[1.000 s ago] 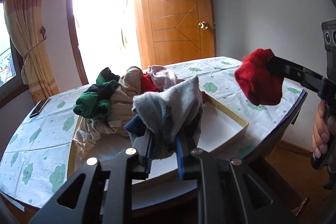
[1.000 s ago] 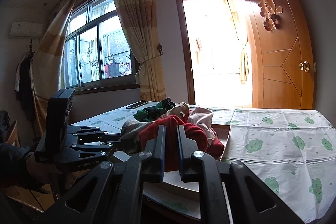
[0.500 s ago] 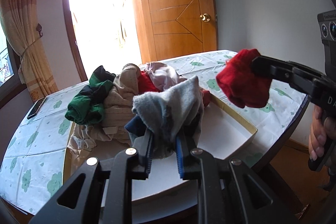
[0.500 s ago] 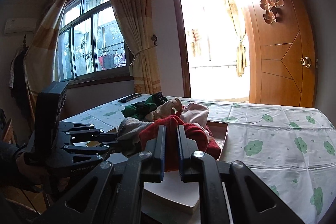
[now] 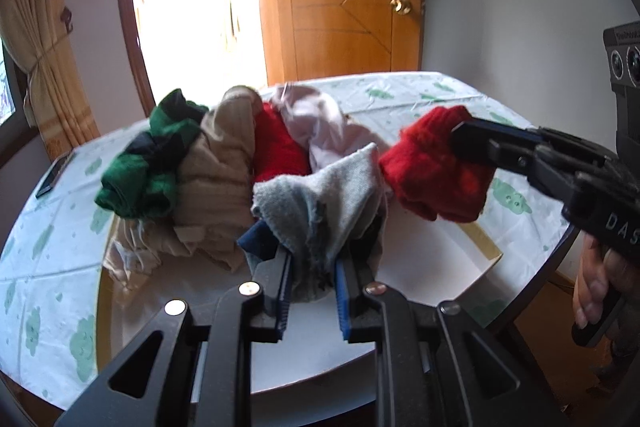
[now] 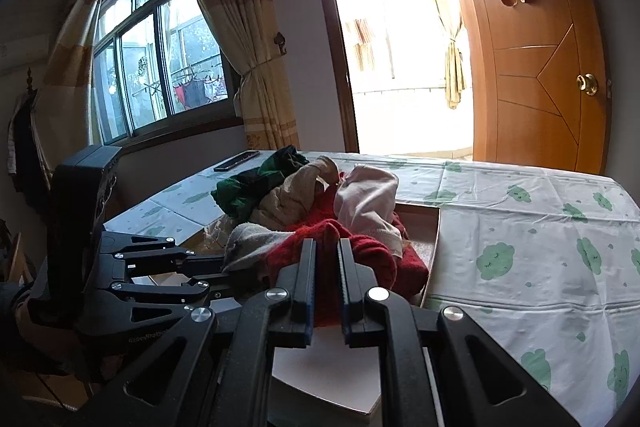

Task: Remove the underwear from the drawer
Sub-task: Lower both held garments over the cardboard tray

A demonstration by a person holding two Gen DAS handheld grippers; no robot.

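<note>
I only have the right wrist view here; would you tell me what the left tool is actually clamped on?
Observer: The left tool is shut on a grey garment, with a navy piece bunched beside it.
Operator: Thank you. Is the red garment I am holding hanging free?
Observer: Yes. In the left wrist view the red garment dangles from the right tool, clear of the drawer floor.
Operator: Is the drawer bare beneath it?
Observer: The drawer shows bare white floor on that side.
</note>
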